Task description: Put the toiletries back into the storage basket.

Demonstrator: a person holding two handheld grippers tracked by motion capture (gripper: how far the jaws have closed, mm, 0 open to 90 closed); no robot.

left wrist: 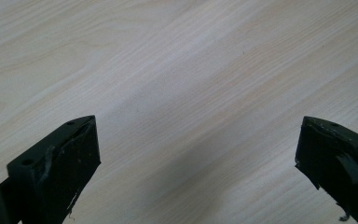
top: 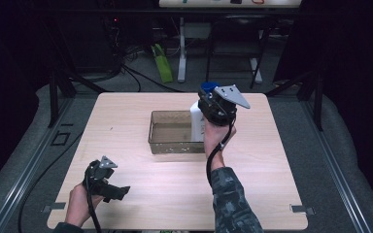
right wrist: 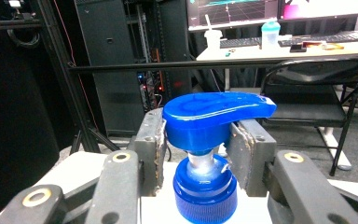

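Right tongs [right wrist: 200,140] clamped on the blue pump head [right wrist: 214,119] of a white pump bottle [top: 197,122], jaws pressing against both sides of the head just above the blue screw collar [right wrist: 204,191]. In the high view, right tongs [top: 209,104] raised in the right hand [top: 213,136], grey three-cornered plate on top, cable hanging down along the forearm in a patterned sleeve [top: 233,199]. Bottle held upright at the right end of a clear plastic bin [top: 172,132], body overlapping the bin's right wall; impossible to tell whether the base rests inside the bin or hangs above it. Bin standing near the middle of the light wooden desk [top: 141,194]. Left tongs [left wrist: 196,149] spread wide apart with nothing between them, aimed down at bare wood grain. In the high view, left tongs [top: 119,193] low over the near left corner of the desk, gripped by the left hand [top: 80,208], well apart from bin and bottle. Beyond the desk in the right gripper view, black frame bars, a dark chair [right wrist: 326,79], and a second desk [right wrist: 279,49] with a keyboard [right wrist: 289,41], a cup [right wrist: 213,39] and lit screens.
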